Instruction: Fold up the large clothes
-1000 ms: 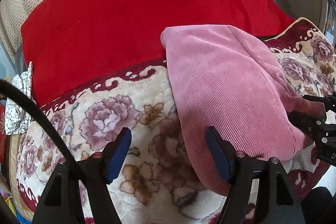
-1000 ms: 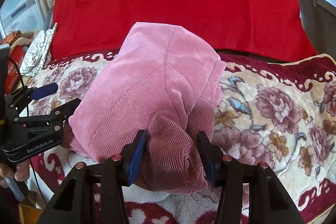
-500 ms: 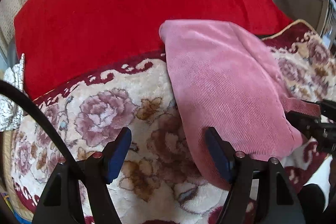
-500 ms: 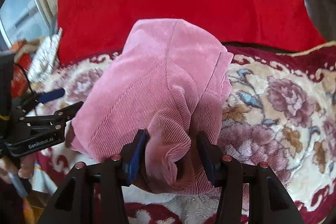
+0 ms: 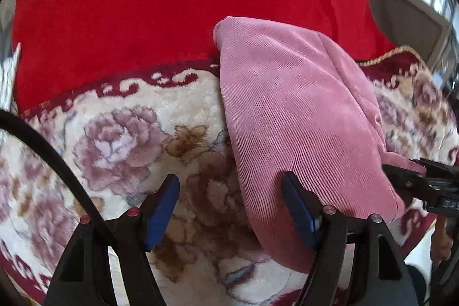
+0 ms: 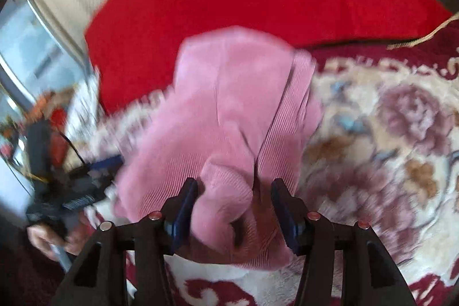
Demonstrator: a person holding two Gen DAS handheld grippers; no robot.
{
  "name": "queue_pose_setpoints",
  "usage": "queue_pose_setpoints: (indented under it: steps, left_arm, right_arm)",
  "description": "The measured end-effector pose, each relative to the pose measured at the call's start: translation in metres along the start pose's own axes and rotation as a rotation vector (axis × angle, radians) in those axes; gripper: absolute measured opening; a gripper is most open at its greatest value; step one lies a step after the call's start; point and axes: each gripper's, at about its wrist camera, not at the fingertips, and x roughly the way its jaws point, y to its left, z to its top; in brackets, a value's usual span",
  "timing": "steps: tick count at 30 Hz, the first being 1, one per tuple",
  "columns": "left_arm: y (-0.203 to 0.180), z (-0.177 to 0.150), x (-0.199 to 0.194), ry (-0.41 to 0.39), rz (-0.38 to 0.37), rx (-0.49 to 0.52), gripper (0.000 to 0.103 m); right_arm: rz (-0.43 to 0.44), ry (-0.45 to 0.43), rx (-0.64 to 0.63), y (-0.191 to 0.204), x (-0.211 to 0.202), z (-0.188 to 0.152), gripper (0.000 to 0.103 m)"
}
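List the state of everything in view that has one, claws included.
Pink corduroy garment: folded into a bundle, lying on the floral blanket, far end over the red cloth.
Left claw: open, gripping nothing, one finger against the garment's edge.
Right claw: jaws have just been opening, a bunch of the garment between them, not clamped.
Floral blanket: spread flat.
Red cloth: spread flat behind.

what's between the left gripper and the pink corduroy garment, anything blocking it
Nothing visible. The left gripper stands open over the floral blanket, and the pink corduroy garment lies right beside its inner finger with bare blanket between. The right gripper works the garment's other end.
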Motion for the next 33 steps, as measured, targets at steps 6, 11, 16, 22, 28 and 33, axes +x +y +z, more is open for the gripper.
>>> queue_pose_setpoints:
  steps: [6,11,16,22,28,33]
  left_arm:
    - [-0.007,-0.001,0.005,0.017,0.133,0.042,0.076]
    - [-0.011,-0.001,0.002,0.052,0.205,0.001,0.076]
    - [-0.019,-0.008,-0.025,0.054,0.262,-0.024,0.075]
    - [-0.020,-0.031,-0.099,0.015,0.255,-0.095,0.075]
    - [-0.025,-0.030,-0.178,-0.070,0.261,-0.083,0.075]
    - [-0.022,-0.001,-0.202,-0.139,0.240,-0.075,0.081]
  right_arm:
    - [-0.005,0.002,0.049,0.001,0.009,0.007,0.060]
    - [-0.028,-0.019,0.080,0.002,0.011,0.002,0.062]
    - [-0.044,0.016,0.116,0.002,-0.007,-0.008,0.062]
    - [0.006,-0.034,0.161,0.001,-0.070,-0.017,0.064]
    - [0.057,-0.119,0.127,0.022,-0.136,-0.021,0.064]
    - [0.107,-0.174,0.139,0.020,-0.159,0.000,0.061]
